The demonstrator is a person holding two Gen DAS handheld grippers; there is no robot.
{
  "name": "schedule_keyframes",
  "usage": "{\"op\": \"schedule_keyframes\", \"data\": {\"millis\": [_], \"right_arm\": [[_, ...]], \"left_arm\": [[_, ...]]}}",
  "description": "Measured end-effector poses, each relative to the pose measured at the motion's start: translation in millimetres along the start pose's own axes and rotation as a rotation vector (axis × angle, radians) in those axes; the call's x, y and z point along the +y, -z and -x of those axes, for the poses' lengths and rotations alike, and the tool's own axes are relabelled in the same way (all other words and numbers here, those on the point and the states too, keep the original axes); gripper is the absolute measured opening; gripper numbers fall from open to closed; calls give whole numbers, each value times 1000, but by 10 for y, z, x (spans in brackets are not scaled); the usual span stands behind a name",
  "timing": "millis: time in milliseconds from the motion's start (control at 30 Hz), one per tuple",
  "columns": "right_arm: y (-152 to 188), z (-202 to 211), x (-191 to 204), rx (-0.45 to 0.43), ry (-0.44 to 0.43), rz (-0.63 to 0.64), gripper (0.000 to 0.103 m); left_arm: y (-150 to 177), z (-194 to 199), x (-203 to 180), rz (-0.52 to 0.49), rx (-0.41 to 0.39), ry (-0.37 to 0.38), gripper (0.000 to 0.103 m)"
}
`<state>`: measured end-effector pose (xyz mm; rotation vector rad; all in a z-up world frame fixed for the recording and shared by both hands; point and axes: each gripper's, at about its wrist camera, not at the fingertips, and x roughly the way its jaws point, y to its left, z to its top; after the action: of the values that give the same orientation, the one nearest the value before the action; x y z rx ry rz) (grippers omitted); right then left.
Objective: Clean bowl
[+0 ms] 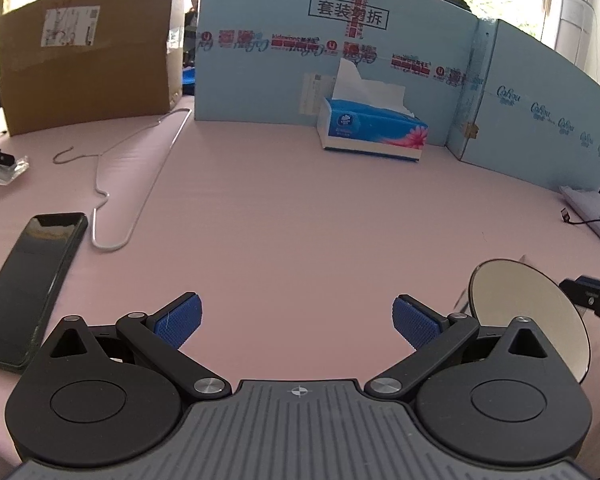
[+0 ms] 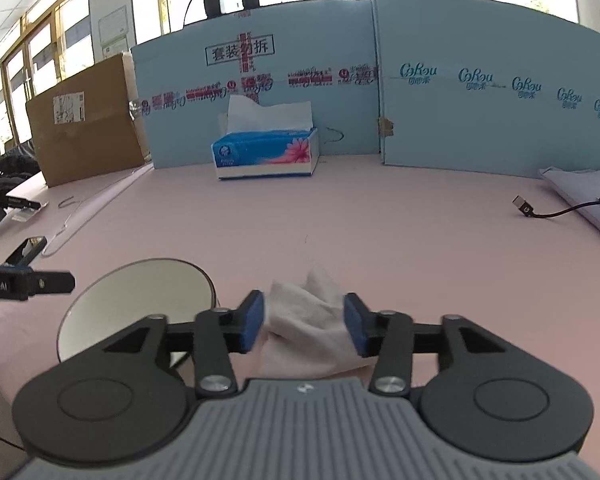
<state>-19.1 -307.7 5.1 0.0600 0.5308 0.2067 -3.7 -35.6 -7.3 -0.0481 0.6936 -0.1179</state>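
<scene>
Right gripper [image 2: 304, 322] spread around crumpled tissue [image 2: 308, 328], left gripper [image 1: 298, 316] spread, empty; bowl [image 2: 140, 300] looks rigid, glossy, breakable: take by rim.

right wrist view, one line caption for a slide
Right tool open around a crumpled tissue beside the bowl.

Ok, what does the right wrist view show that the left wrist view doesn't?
Only the right wrist view shows the crumpled tissue lying between the open right gripper, on the pink table beside the bowl, and the whole USB cable. Only the left wrist view shows the phone screen-up, the whole wire hanger, and the left gripper open and empty. Both show the bowl, tissue box and cardboard screens.
</scene>
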Motion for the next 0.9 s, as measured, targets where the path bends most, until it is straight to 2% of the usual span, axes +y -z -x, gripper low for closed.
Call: {"op": "schedule_keyframes", "data": {"millis": [100,200,300,433,600,700,800,900], "right_arm": [[-5,80,34,-24,18,-7,77],[-8,149,71,-31,49,-3,86],[-10,221,104,-47,81,-1,103],[-6,310,157,-52,110,-4,103],[-5,354,208,23,136,-38,103],[-25,336,206,110,113,-63,103],[4,359,198,127,111,-97,103],[46,359,249,129,161,-63,103]], "left_arm": [[36,36,-55,-20,10,0,103],[69,88,-102,-39,10,-2,103],[97,157,-118,-29,11,14,103],[135,251,-157,-41,16,27,103],[181,336,-208,-44,22,23,103],[197,368,-230,-33,37,6,103],[209,379,-271,-50,58,-28,103],[236,390,-288,-46,66,-34,103]]}}
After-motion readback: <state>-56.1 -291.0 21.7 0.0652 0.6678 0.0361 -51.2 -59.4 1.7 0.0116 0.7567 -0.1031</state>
